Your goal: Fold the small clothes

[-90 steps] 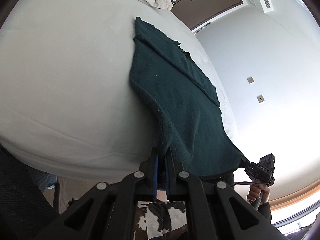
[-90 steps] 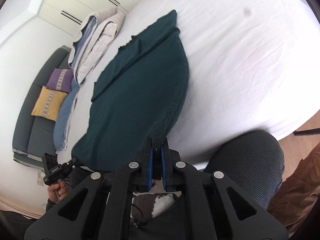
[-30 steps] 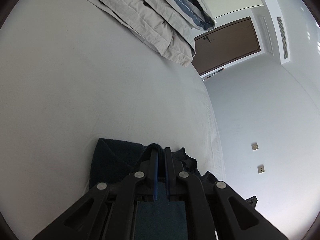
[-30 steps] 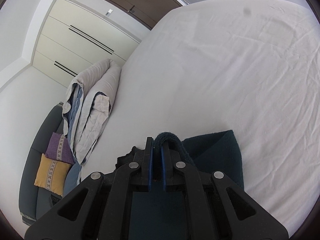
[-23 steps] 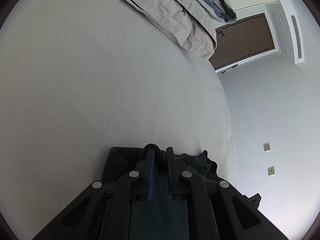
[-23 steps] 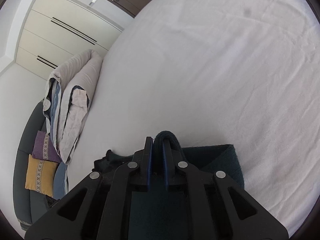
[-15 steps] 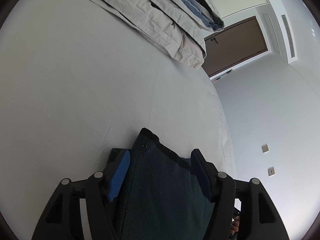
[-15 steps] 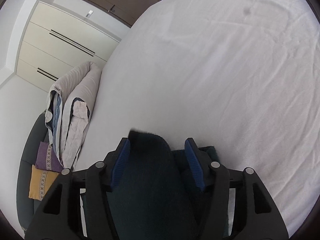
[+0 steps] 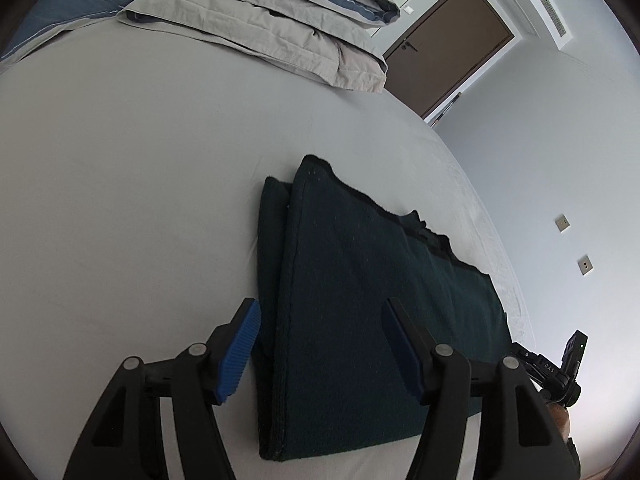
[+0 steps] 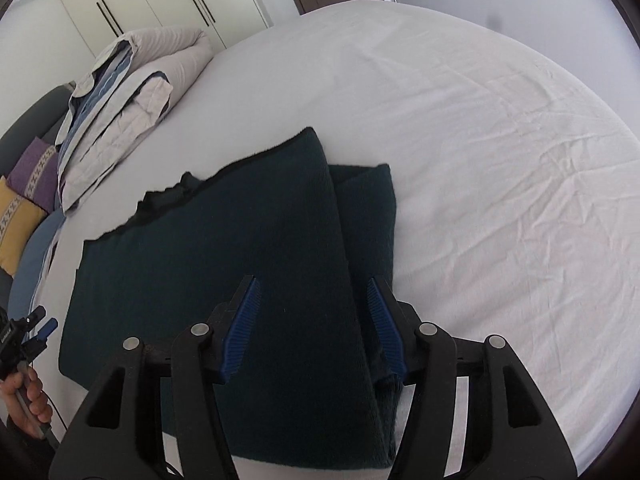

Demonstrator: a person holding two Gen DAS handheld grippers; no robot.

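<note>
Dark green garment (image 9: 360, 300), folded, lying flat on the white bed sheet (image 9: 120, 200) near the front edge of the bed. Long axis running crosswise, from one gripper toward the other; shorter span running from the bed's edge toward the middle of the mattress. Upper layer doubled over a lower one, with the lower layer peeking out as a narrow strip along the left end in the left wrist view and along the right end (image 10: 368, 216) in the right wrist view. Far hem uneven, with a small ragged bump of fabric (image 9: 420, 222) poking past the top layer. Near edge straight and close to the mattress edge.

Left gripper (image 9: 326, 348) spread wide, blue pads well apart, straddling the left end of the garment without pinching it; left pad (image 9: 238, 350) just at the outer border of the cloth, right pad over the dark fabric. Right gripper (image 10: 316, 326) likewise spread wide, holding nothing, pads astride the seam between upper layer and exposed strip. Unclear whether either set of pads touches the cloth.

Folded beige and blue bedding (image 10: 120, 96) piled at the far side of the bed. Purple cushion (image 10: 32, 172) and yellow cushion (image 10: 14, 216) on a grey sofa beyond. Brown door (image 9: 448, 40) in the far wall.
</note>
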